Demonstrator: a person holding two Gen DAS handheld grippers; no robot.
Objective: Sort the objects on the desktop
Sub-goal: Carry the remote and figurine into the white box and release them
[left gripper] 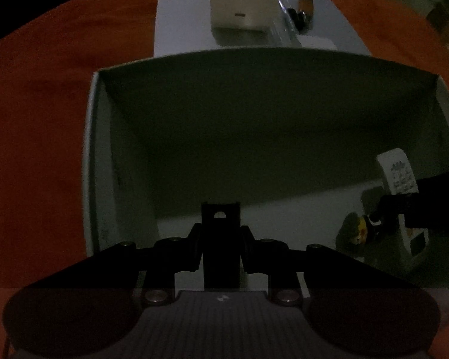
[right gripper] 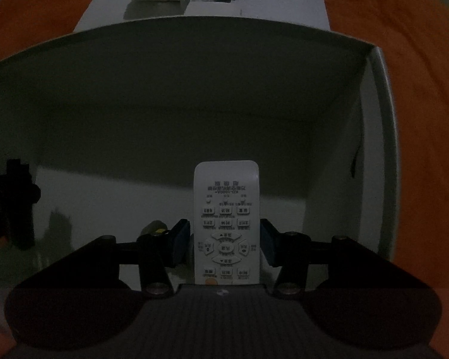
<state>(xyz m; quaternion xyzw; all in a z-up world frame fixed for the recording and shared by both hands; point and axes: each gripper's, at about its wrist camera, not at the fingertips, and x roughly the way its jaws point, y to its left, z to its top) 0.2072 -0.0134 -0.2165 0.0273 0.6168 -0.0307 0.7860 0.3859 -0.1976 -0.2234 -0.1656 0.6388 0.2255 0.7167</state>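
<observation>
A white remote control (right gripper: 226,224) sits between the blue pads of my right gripper (right gripper: 226,240), inside a white open box (right gripper: 380,113). The pads stand a little off the remote's sides, so the right gripper looks open. The remote also shows in the left wrist view (left gripper: 397,173) with the right gripper's dark fingers (left gripper: 419,206) beside it. My left gripper (left gripper: 221,227) is shut and empty, low inside the same box (left gripper: 92,155). A small yellow and black object (left gripper: 362,230) lies on the box floor near the remote.
The box stands on an orange cloth (left gripper: 39,104). Behind it lies a white board (left gripper: 179,27) bearing a white carton (left gripper: 242,3), a clear bag and small dark items (left gripper: 302,9).
</observation>
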